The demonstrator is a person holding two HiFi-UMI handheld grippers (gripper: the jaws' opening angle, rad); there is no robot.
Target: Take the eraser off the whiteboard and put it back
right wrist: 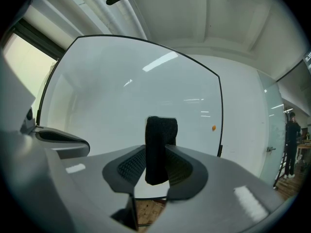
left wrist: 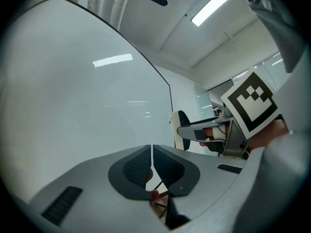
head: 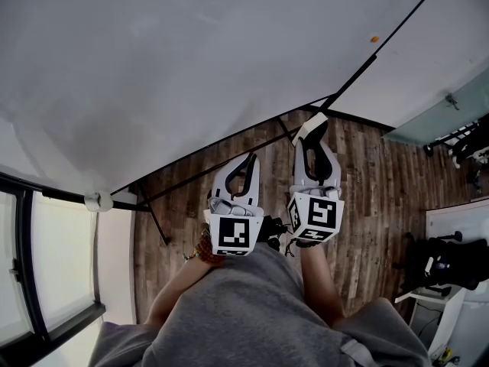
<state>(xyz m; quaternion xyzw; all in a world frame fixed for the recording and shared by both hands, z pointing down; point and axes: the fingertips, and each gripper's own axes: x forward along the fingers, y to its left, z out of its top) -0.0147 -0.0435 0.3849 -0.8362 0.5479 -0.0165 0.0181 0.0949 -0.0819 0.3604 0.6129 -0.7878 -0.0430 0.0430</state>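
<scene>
1. Step in hand: the eraser [head: 308,128] appears to be off the whiteboard [head: 191,67] already, carried at the tip of the right gripper [head: 313,138] just in front of the board's lower edge, above the wooden floor [head: 367,197]. The taking-off half looks done; the putting-back half is not yet done.
2. Right gripper: jaws clamped on the eraser, whose black felt [right wrist: 159,149] stands upright between the ribbed pads and faces the white surface.
3. Left gripper [head: 249,161]: jaws drawn together with nothing between them, held beside the right one and taking no part in the carry.
4. Next move, as judged: bring the eraser flat against the board face so that it seats, and only then part the jaws. Letting go early would probably drop it to the floor.
5. Count: one eraser; one whiteboard; two grippers; one small orange dot [head: 374,39] near the board's right edge, probably a magnet.
</scene>
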